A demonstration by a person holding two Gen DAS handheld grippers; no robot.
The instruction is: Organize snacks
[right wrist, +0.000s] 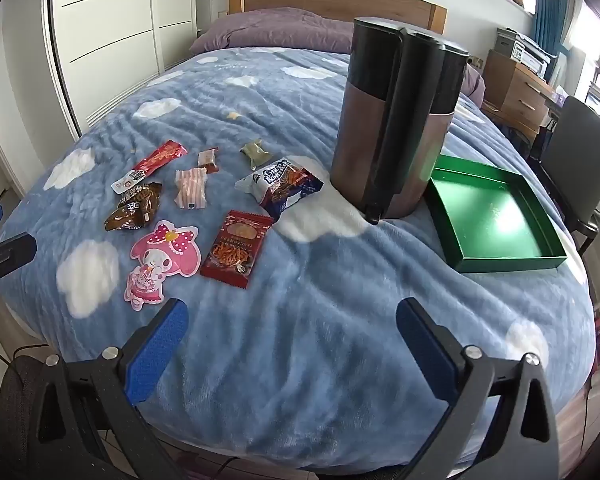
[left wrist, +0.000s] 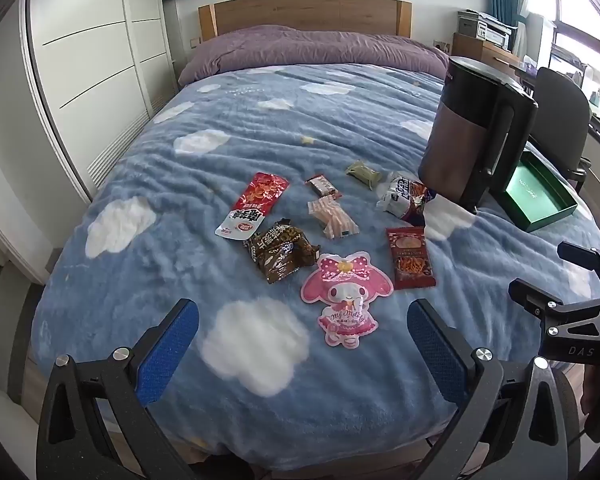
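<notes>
You've got eight snack packets point(left wrist: 332, 236) scattered mid-bed on the cloud blanket point(right wrist: 300, 320), plus one kettle point(right wrist: 396, 120) and one green tray point(right wrist: 500, 260) just beside it. Your left gripper point(left wrist: 303, 332) and right gripper point(right wrist: 292, 332) both hang wide open, holding nothing.

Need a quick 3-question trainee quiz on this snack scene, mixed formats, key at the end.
1. True or false: the green tray already holds a snack.
2. Which packet lies closest to the kettle?
A. pink character packet
B. white and blue chip bag
C. brown crinkled packet
3. Fill in: the jaws of the left gripper and the right gripper are both ____.

Key: 1 false; 2 B; 3 open, holding nothing.
</notes>
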